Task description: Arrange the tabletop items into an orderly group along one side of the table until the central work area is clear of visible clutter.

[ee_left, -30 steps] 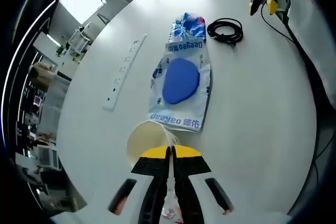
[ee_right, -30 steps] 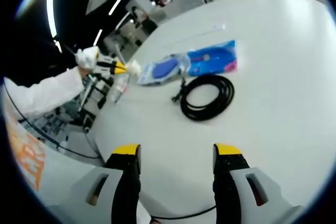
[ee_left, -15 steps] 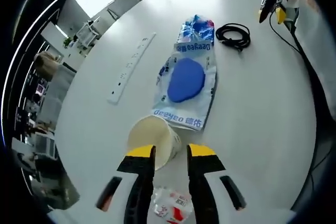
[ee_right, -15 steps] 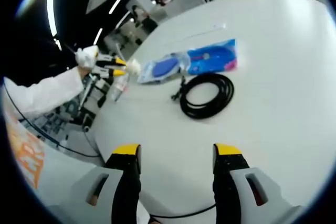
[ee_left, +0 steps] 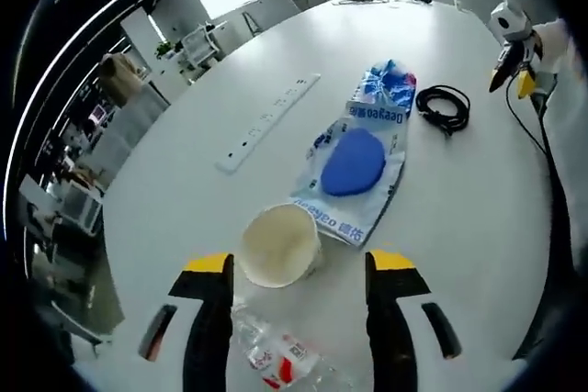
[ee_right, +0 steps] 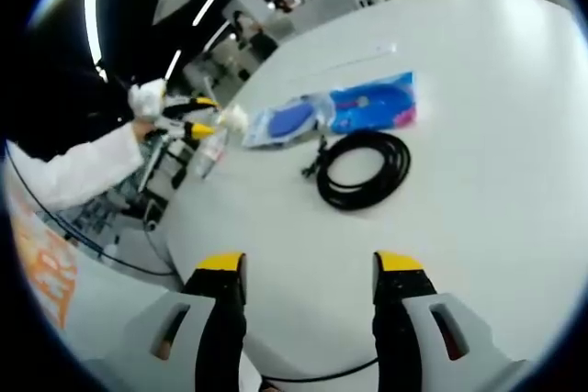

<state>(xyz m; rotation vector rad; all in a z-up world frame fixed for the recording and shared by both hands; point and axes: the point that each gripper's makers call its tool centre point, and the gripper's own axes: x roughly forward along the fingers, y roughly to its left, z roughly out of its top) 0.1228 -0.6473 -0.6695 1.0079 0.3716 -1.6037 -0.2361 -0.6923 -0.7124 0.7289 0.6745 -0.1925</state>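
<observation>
My left gripper (ee_left: 299,265) is open, its jaws wide apart to either side of a cream paper cup (ee_left: 280,245) whose mouth faces the camera. A crushed clear plastic bottle (ee_left: 276,353) with a red label lies between the jaws, nearer to me. Beyond the cup lies a blue-and-clear pack (ee_left: 356,161) with a blue pad inside, then a black coiled cable (ee_left: 444,106). My right gripper (ee_right: 309,268) stands open over bare table short of the cable (ee_right: 363,169). It also appears far off (ee_left: 510,52). The left gripper (ee_right: 193,117) hovers by the cup (ee_right: 231,117).
A long white power strip (ee_left: 271,121) lies left of the pack. The white round table (ee_left: 478,218) has bare surface to the right of the pack. A white sleeve (ee_right: 73,172) reaches in from the left. Chairs and desks stand beyond the table's edge.
My left gripper went from shut on the cup's rim to wide open and drew back; the cup stays on the table. The right gripper has not moved.
</observation>
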